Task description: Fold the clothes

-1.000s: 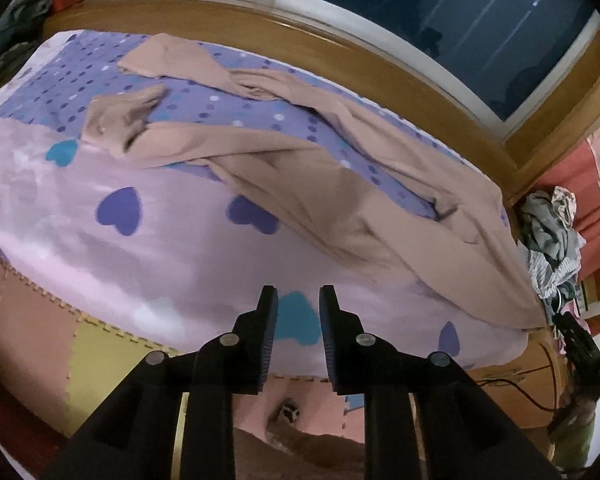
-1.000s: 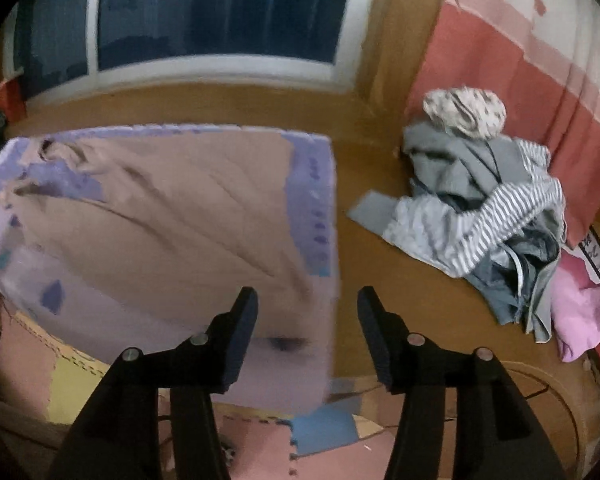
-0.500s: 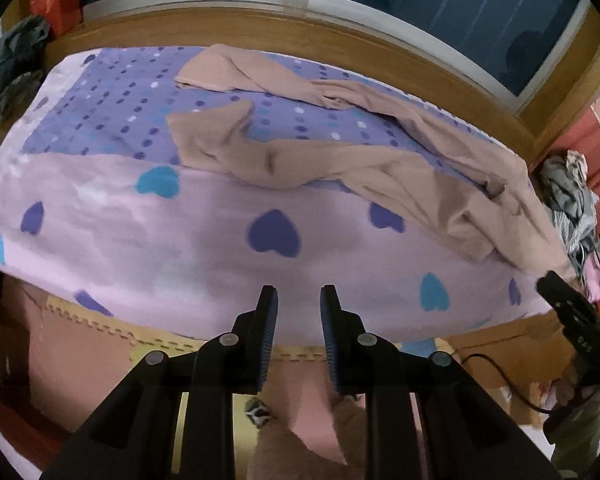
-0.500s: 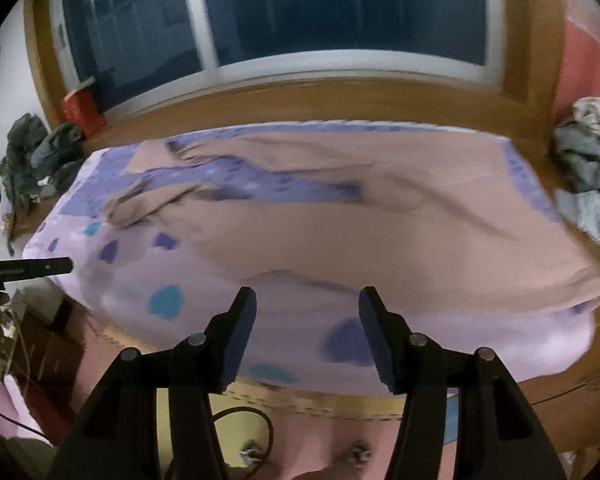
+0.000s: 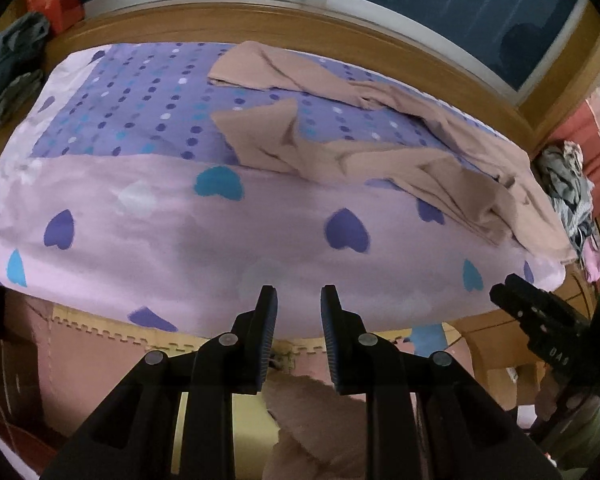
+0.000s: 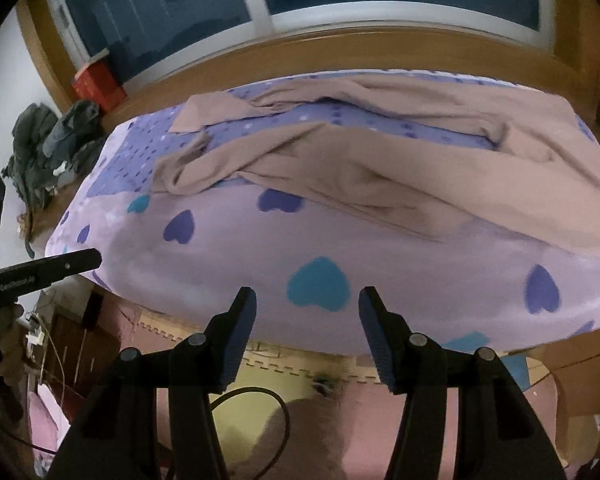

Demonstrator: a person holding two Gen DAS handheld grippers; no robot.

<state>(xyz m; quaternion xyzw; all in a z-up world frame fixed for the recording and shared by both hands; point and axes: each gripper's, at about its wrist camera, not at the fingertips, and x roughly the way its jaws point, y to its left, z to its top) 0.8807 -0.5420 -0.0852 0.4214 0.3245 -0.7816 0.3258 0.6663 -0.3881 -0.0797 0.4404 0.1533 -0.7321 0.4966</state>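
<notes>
Both cameras have swung since a second ago: the right wrist view then looked past the bed's corner at a clothes heap on the wooden floor, and now faces the bed squarely; the left view has slid sideways, so the garment sits further right in frame.

Beige garment (image 5: 384,148) lies rumpled across the far and right part of the bedspread (image 5: 180,240), a long-legged piece with two loose ends pointing left over the dotted purple panel, its bulk bunched toward the right edge of the bed.

Left view only: a heap of grey and striped clothes (image 5: 566,184) beyond the bed's right end, and the right gripper seen from outside at the right margin. Right view only: a dark clothes pile (image 6: 48,140) on the floor at left, a red box (image 6: 98,84) on the window ledge, and the left gripper's finger poking in from the left edge.

Left gripper (image 5: 298,320): jaws a narrow gap apart, nothing between them, tips over the near pink edge of the bedspread, well short of the garment. Right gripper (image 6: 307,320): jaws wide apart, empty, tips framing a teal heart (image 6: 318,284) on the near edge; garment (image 6: 380,172) lies beyond and to the right, not touched.

Both tools angle steeply down toward the bed's near side, with foam floor mats (image 6: 380,420) below them. Right view slightly blurred.
</notes>
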